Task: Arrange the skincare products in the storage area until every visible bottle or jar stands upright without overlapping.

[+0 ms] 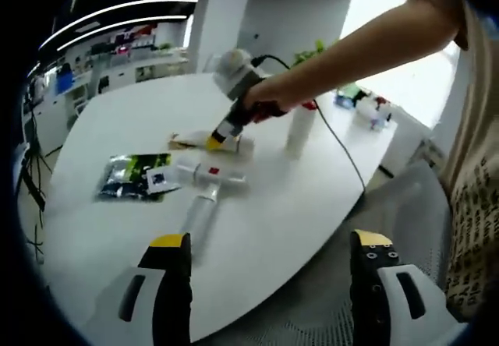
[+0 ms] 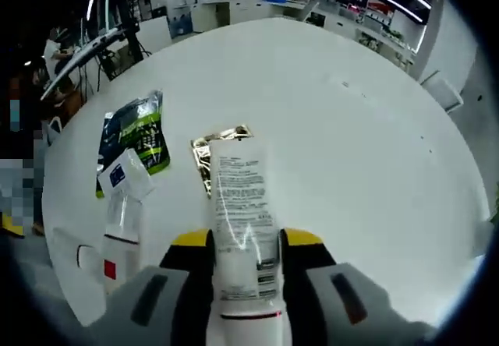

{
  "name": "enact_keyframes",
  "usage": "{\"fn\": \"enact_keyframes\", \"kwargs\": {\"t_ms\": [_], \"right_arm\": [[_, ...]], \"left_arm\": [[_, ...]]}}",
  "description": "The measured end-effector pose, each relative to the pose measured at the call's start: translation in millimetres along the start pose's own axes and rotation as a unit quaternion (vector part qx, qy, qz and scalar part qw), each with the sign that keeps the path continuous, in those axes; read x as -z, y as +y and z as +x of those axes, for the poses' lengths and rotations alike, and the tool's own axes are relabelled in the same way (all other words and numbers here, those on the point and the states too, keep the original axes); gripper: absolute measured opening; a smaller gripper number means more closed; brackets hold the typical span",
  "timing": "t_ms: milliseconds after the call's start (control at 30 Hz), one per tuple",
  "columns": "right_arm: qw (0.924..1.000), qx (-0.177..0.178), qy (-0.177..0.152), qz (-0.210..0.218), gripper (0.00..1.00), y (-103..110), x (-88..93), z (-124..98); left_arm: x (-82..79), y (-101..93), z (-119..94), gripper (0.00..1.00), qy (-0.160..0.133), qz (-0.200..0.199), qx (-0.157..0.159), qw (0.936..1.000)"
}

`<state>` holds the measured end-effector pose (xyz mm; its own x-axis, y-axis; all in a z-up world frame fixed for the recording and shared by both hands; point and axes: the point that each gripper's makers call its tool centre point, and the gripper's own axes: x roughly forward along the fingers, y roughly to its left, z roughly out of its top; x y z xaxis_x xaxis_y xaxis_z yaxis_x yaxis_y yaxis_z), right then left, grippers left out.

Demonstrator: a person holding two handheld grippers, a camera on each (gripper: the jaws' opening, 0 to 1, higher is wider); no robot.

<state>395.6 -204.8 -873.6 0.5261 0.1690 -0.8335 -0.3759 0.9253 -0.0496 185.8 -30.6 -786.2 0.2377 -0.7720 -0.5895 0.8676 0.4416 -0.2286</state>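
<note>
Am clenching right hand-held gripper (image 2: 248,245) on white tube (image 2: 240,206) lying on desk (image 2: 351,128); left hand-held gripper (image 1: 269,252) hanging released near desk edge. Risk: slick tube slipping while tilting upright.

Bearing everything: a round white table (image 1: 296,206), glossy, reflecting ceiling lights. Lying flat near its left side in the left gripper view: a green-and-black sachet (image 1: 134,176), a small white box with a dark label (image 1: 160,178) touching it, a white tube (image 1: 199,217), a gold foil packet (image 1: 187,139). Standing upright farther along: a white bottle (image 1: 299,132). Sitting at the far edge: small colourful items (image 1: 366,108), too blurred for identifying.
</note>
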Motion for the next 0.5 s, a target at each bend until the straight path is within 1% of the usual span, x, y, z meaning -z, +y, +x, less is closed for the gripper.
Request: {"fn": "enact_keyframes", "kwargs": {"t_ms": [67,100,133,167,200,267,367,500], "right_arm": [[0.9999,-0.007,-0.006,-0.006,0.34,3.1,-2.3,2.4],[0.9999,-0.004,-0.004,0.01,0.33,2.4,-1.6,3.1],[0.9996,-0.01,-0.005,0.026,0.33,4.6,-1.9,4.4],[0.9998,-0.011,-0.011,0.011,0.32,3.1,-3.8,4.6],[0.9994,-0.02,-0.009,-0.028,0.31,3.9,-3.1,4.3],[0.9997,-0.016,-0.012,-0.013,0.3,4.0,-2.0,4.0],[0.9992,-0.009,-0.02,-0.035,0.29,6.0,-3.5,3.0],[0.9994,-0.009,-0.014,-0.03,0.29,4.9,-3.8,3.5]], "left_arm": [[1.1,0.2,0.1,0.81,0.002,-0.002,0.0,1.0],[1.4,0.1,0.2,0.81,0.002,-0.004,0.0,1.0],[1.6,0.0,0.2,0.81,0.003,-0.004,0.0,1.0],[2.4,0.1,0.4,0.81,0.005,-0.003,-0.001,1.0],[2.8,0.1,0.6,0.81,0.006,-0.002,-0.002,1.0],[3.0,-0.2,1.0,0.81,0.007,-0.001,-0.002,1.0],[3.3,0.7,1.4,0.81,0.009,-0.001,-0.005,1.0],[1.9,2.0,0.7,0.81,0.004,-0.004,-0.009,0.9999]]}}
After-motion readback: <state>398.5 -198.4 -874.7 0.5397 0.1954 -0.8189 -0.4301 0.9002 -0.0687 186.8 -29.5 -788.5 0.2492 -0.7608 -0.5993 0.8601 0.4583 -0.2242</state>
